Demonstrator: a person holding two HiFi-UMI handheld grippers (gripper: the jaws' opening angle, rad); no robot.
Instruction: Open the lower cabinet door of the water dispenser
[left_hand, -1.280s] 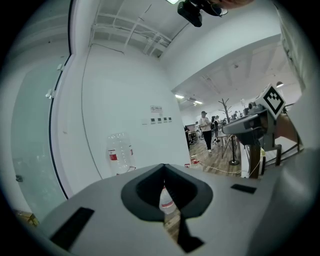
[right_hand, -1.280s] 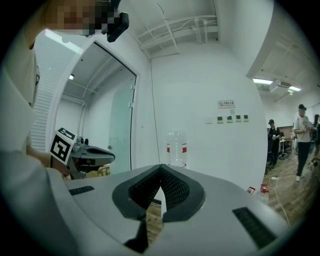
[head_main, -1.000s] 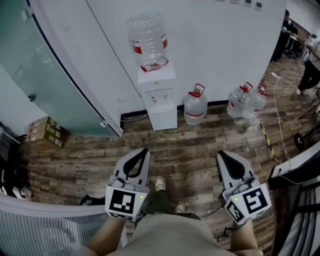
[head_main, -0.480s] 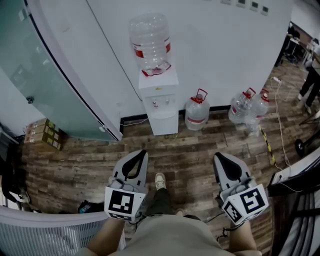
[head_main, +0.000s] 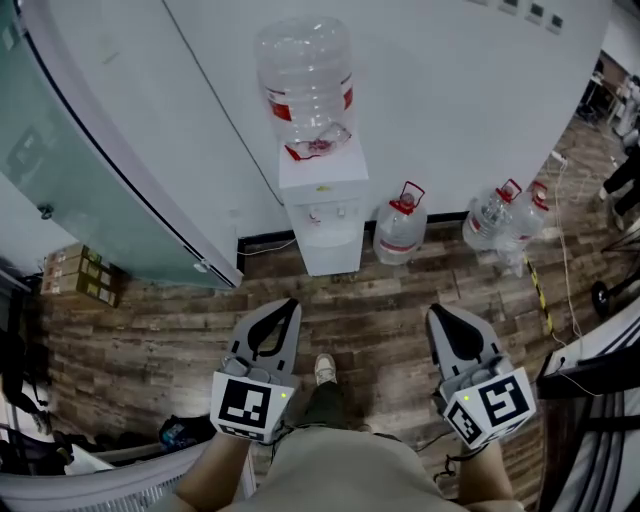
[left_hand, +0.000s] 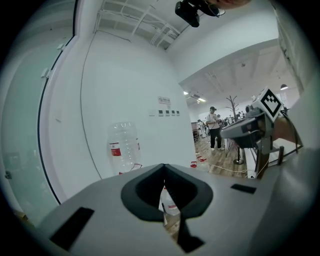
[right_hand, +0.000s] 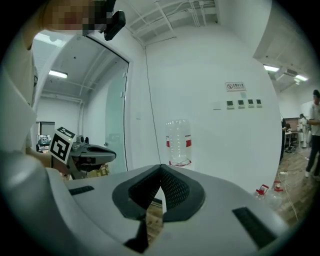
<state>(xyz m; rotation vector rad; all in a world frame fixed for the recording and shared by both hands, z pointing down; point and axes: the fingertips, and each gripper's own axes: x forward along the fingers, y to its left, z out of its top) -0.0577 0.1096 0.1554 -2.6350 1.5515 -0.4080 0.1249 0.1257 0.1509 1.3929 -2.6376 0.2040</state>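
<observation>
The white water dispenser (head_main: 322, 200) stands against the wall with an empty clear bottle (head_main: 305, 85) on top. Its lower cabinet front (head_main: 332, 250) faces me and looks closed. Both grippers hover over the wooden floor, well short of it and pointing toward it. My left gripper (head_main: 290, 303) is shut and empty, its tips meeting. My right gripper (head_main: 435, 312) is also shut with nothing held. In the left gripper view the bottle (left_hand: 122, 147) rises left of the closed tips (left_hand: 164, 167). In the right gripper view the bottle (right_hand: 178, 142) stands just above the closed tips (right_hand: 160, 167).
A red-capped water jug (head_main: 398, 228) sits right of the dispenser, two more jugs (head_main: 500, 215) farther right. A glass partition (head_main: 70, 170) runs along the left with cardboard boxes (head_main: 75, 272) at its foot. A cable (head_main: 562, 255) trails along the floor at right. My shoe (head_main: 324, 368) shows between the grippers.
The dispenser has grown larger and nearer in the head view as I walk toward it. Both grippers travel along with me and stay shut.
</observation>
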